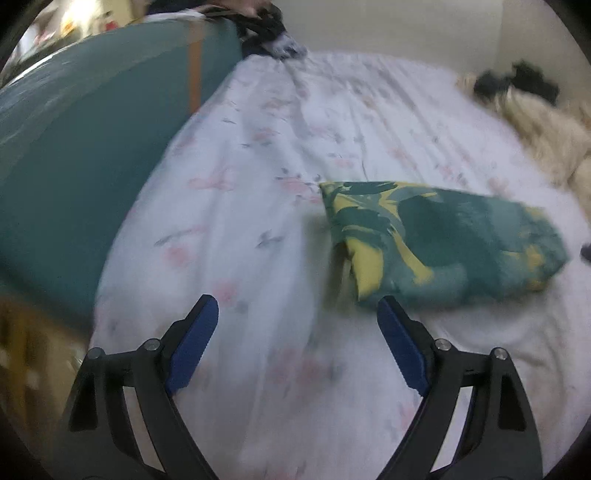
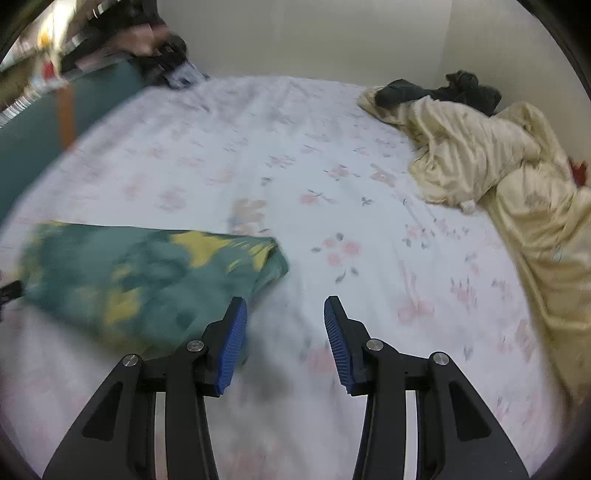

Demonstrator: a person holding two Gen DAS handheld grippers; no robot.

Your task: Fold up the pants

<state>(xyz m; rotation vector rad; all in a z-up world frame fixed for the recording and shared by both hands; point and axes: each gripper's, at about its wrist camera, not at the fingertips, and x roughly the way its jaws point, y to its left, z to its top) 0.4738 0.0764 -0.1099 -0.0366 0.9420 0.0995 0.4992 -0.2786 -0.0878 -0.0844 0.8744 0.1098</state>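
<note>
The green and yellow patterned pants (image 1: pixel 439 240) lie folded in a compact bundle on the white floral bed sheet (image 1: pixel 258 184). They also show in the right wrist view (image 2: pixel 140 277) at the left. My left gripper (image 1: pixel 297 306) is open and empty, just near and left of the bundle. My right gripper (image 2: pixel 284 306) is open and empty, just to the right of the bundle's near corner. Both views are blurred.
A teal headboard or sofa side (image 1: pixel 74 155) stands along the left. A crumpled cream blanket (image 2: pixel 498 177) with dark clothes (image 2: pixel 443 90) on it lies at the far right. More dark clothing (image 1: pixel 269 33) sits at the far corner. Walls close the back.
</note>
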